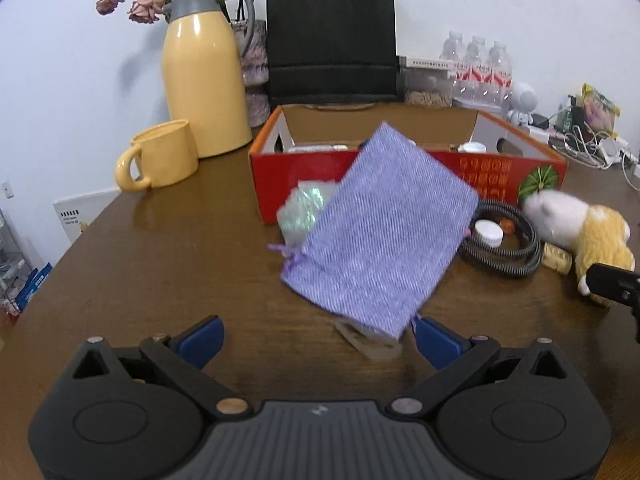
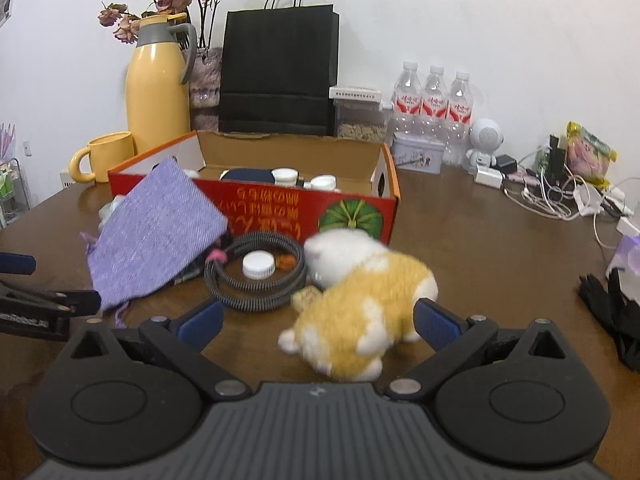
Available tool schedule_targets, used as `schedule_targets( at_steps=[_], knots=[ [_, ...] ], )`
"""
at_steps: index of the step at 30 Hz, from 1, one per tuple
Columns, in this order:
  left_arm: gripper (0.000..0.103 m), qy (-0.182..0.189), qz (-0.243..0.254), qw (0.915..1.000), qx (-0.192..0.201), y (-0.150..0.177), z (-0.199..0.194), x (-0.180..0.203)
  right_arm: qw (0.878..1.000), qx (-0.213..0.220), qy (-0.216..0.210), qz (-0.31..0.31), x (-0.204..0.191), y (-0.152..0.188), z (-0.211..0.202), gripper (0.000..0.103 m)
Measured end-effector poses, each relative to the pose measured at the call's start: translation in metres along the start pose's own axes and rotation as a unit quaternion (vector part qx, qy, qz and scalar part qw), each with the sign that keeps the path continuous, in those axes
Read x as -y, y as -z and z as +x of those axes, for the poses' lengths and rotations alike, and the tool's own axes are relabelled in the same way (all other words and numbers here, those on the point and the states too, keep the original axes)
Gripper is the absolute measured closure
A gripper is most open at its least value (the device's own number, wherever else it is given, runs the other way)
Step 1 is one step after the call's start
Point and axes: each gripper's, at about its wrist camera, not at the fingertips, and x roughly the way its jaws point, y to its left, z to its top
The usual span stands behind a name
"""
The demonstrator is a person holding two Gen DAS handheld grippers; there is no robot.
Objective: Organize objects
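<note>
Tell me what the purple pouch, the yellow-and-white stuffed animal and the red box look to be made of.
Purple drawstring pouch: coarse woven fabric, matte; the weave lines and frayed cord ends show. Yellow-and-white stuffed animal: fuzzy plush pile, though the picture is blurred there. Red open-topped box: printed cardboard, slightly glossy outside, with plain brown board inside and cut handle holes.

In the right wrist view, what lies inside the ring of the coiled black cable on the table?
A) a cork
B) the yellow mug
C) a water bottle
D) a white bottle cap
D: a white bottle cap lies flat inside the coiled black cable, with a small orange object beside it.
</note>
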Motion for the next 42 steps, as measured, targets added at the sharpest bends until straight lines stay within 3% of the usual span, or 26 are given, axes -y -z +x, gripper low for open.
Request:
schedule_targets(
  at_steps=[2,5,8,10,11,26,30,33,37,40,41,42],
  knots=[
    [0.005,-0.005,-0.005,1.0000,-0.004,0.003,0.002,0.004,1.000,-0.004,-0.001,0.003,0.000,0.005,-0.004,0.000],
    [0.022,0.002,-0.012,0.9999,-0.011,0.006,0.003,0.006,1.000,-0.006,0.001,0.005,0.002,0.009,-0.008,0.000],
    [0.051,0.021,-0.023,0.9995,0.003,0.012,-0.003,0.002,1.000,-0.007,0.003,0.010,0.006,0.013,-0.013,0.000],
    [0.090,0.030,-0.025,0.9992,0.008,0.014,-0.008,-0.003,1.000,-0.010,0.005,0.011,0.008,0.015,-0.013,0.000],
    [0.096,0.038,-0.029,0.9988,0.007,0.014,-0.009,-0.006,1.000,-0.011,0.005,0.013,0.008,0.016,-0.013,0.000],
    [0.096,0.026,-0.044,0.9984,0.023,0.020,-0.025,-0.036,0.999,-0.031,0.016,0.027,0.015,0.029,-0.007,0.000],
    [0.078,0.017,-0.042,0.9989,0.011,0.023,-0.019,-0.039,0.999,-0.033,0.018,0.027,0.014,0.030,-0.006,0.000],
    [0.044,0.018,-0.041,0.9990,0.009,0.023,-0.018,-0.039,0.999,-0.033,0.020,0.027,0.014,0.030,-0.006,0.000],
    [0.038,0.011,-0.033,0.9994,0.007,0.022,-0.013,-0.038,0.999,-0.033,0.021,0.027,0.013,0.030,-0.006,0.000],
    [0.041,0.014,-0.030,0.9994,0.010,0.020,-0.009,-0.038,0.999,-0.034,0.021,0.026,0.013,0.030,-0.006,0.000],
    [0.047,0.014,-0.028,0.9994,0.013,0.020,-0.008,-0.038,0.999,-0.034,0.021,0.027,0.013,0.030,-0.006,0.000],
    [0.067,0.015,-0.027,0.9994,0.017,0.019,-0.008,-0.038,0.999,-0.035,0.021,0.027,0.013,0.030,-0.006,0.000]
  ],
)
